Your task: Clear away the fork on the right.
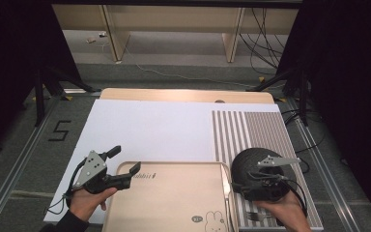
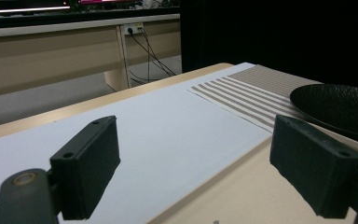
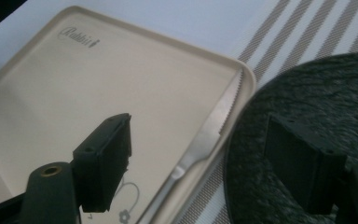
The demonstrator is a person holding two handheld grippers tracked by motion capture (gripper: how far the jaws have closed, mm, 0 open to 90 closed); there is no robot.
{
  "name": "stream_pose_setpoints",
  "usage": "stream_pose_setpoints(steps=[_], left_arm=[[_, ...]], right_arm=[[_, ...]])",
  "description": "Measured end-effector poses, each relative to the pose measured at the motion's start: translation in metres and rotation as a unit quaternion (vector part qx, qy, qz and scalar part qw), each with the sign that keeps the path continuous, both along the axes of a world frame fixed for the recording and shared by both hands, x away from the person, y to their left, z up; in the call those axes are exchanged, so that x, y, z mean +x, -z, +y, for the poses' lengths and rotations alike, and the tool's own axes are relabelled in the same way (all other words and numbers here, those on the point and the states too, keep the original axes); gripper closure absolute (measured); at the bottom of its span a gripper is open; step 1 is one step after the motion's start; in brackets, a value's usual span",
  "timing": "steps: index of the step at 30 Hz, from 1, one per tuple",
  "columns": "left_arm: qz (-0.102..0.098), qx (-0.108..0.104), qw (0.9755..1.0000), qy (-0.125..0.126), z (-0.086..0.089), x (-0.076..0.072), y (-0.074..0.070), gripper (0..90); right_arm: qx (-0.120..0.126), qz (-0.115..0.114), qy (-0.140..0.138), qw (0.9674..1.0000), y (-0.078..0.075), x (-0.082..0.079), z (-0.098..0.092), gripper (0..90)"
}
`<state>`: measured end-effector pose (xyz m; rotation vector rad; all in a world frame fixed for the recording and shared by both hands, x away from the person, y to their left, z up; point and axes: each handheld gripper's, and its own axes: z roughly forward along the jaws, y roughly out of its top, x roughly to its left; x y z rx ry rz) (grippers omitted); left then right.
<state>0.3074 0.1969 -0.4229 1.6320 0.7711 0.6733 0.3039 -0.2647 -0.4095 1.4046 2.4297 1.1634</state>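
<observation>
Right claw (image 3: 214, 163) hangs open over the knife (image 3: 209, 135) at the tray's (image 1: 174, 166) 3 o'clock rim. Thin, stiff, slippery steel; I'd pinch the handle. Left claw (image 2: 193, 168) is open too.

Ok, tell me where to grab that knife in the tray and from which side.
Take the knife by its handle, at the person's end. Come from straight above with the right gripper, jaws across its width. It lies flat against the tray rim, serrated blade pointing away, so a side approach looks blocked.
</observation>
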Motion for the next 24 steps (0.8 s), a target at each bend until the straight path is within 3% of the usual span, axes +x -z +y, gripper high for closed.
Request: stream_pose_setpoints(steps=[18,24], left_arm=[[-0.001,0.002,1.0000,0.001,0.000,0.000,0.000,15.6],[0.000,0.001,1.0000,0.001,-0.001,0.000,0.001,15.6]], right_arm=[[-0.039,0.001,0.040,0.9984,0.007,-0.023,-0.034,24.5],[-0.053,0.017,0.054,0.9970,0.011,-0.030,-0.045,24.5]])
